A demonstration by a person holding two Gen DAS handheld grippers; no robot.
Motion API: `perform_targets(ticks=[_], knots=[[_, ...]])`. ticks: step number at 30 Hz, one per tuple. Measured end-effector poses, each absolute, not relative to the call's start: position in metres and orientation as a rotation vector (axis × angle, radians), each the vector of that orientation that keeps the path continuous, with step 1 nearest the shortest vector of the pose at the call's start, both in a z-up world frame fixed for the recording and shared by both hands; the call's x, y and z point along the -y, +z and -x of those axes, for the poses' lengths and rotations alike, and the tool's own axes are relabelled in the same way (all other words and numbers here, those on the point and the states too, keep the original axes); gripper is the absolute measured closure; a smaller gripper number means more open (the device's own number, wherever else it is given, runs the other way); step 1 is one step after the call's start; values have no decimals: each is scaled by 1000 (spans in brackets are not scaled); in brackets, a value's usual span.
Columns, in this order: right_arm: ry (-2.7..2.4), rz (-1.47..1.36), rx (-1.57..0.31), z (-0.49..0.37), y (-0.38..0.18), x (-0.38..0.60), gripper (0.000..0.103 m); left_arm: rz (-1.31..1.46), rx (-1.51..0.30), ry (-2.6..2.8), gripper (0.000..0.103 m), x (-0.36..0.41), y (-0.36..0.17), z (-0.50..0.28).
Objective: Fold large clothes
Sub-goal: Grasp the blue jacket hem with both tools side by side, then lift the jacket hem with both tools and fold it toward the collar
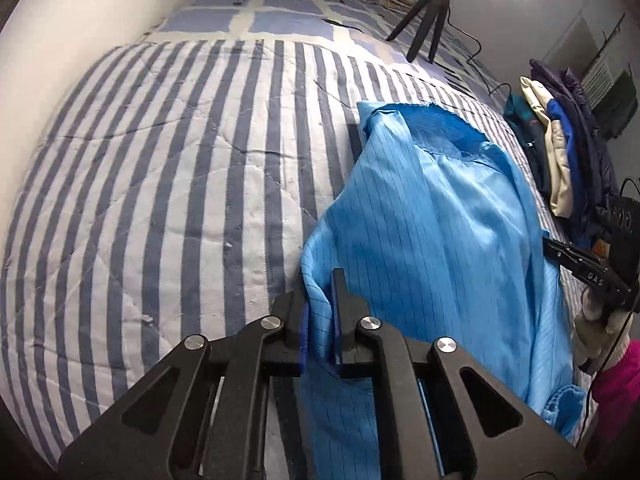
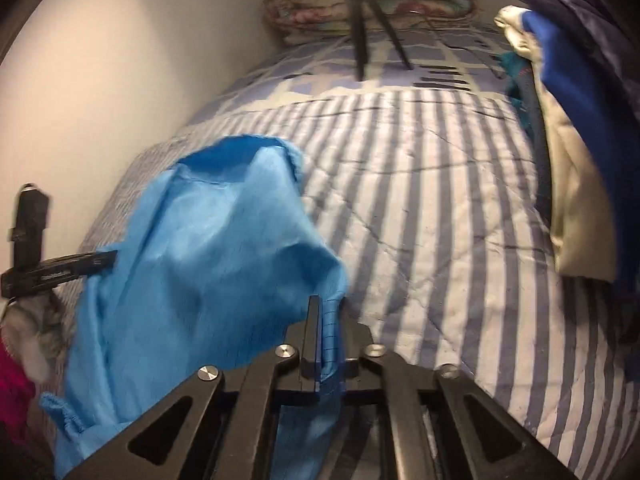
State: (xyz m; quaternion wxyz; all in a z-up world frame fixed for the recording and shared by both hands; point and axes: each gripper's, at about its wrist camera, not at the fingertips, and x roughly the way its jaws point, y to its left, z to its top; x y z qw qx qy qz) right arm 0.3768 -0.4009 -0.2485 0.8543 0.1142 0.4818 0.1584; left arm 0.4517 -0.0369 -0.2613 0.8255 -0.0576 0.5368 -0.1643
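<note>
A striped bed carries a blue garment near its right edge, partly lifted. The left gripper and right gripper are each clamped on a fold of it.

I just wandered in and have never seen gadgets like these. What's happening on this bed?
A person holds a pair of black tongs in each hand. The left tongs and the right tongs are each clamped on an edge of a light blue pinstriped garment, which hangs bunched over the blue-and-white striped quilt. It is not folded yet. A pile of other clothes waits at the bed's edge.
</note>
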Motion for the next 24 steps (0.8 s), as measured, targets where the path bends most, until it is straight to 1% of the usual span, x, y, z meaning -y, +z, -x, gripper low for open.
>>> perform_targets(ticks=[1, 2, 3, 4, 5, 9, 11, 12, 13, 17, 18, 19, 20, 21, 22, 23, 24], knots=[[352, -265, -993, -379, -243, 406, 64, 134, -1138, -358, 85, 35, -258, -454], [356, -279, -974, -381, -238, 410, 64, 143, -1132, -361, 72, 33, -254, -456], [359, -294, -960, -384, -233, 414, 64, 164, -1115, -373, 65, 31, -247, -461], [368, -312, -950, -387, -228, 417, 64, 173, -1108, -377, 53, 30, -242, -463], [377, -325, -948, -391, -226, 418, 64, 199, -1102, -397, 49, 30, -237, -469], [417, -378, -972, -414, -224, 413, 63, 267, -1146, -466, 48, 39, -230, -493], [402, -374, -981, -423, -229, 407, 58, 304, -1191, -487, 48, 42, -236, -508], [401, -383, -986, -429, -232, 404, 51, 327, -1206, -489, 48, 43, -240, -515], [407, -391, -991, -433, -234, 402, 47, 340, -1212, -486, 48, 43, -241, -518], [406, -388, -1017, -447, -245, 391, 47, 372, -1227, -470, 48, 50, -250, -533], [398, -377, -1030, -450, -247, 387, 48, 356, -1222, -465, 51, 54, -251, -535], [403, -371, -1043, -452, -249, 382, 57, 338, -1217, -466, 66, 58, -251, -536], [411, -361, -1056, -453, -250, 378, 65, 312, -1218, -466, 79, 63, -252, -536], [406, -335, -1064, -453, -250, 373, 72, 279, -1218, -469, 81, 69, -252, -535], [395, -304, -1064, -453, -250, 369, 78, 260, -1216, -474, 87, 72, -251, -534], [387, -265, -1062, -452, -248, 364, 82, 213, -1204, -479, 98, 78, -249, -532], [382, -248, -1059, -452, -246, 362, 87, 183, -1190, -478, 98, 82, -246, -530]])
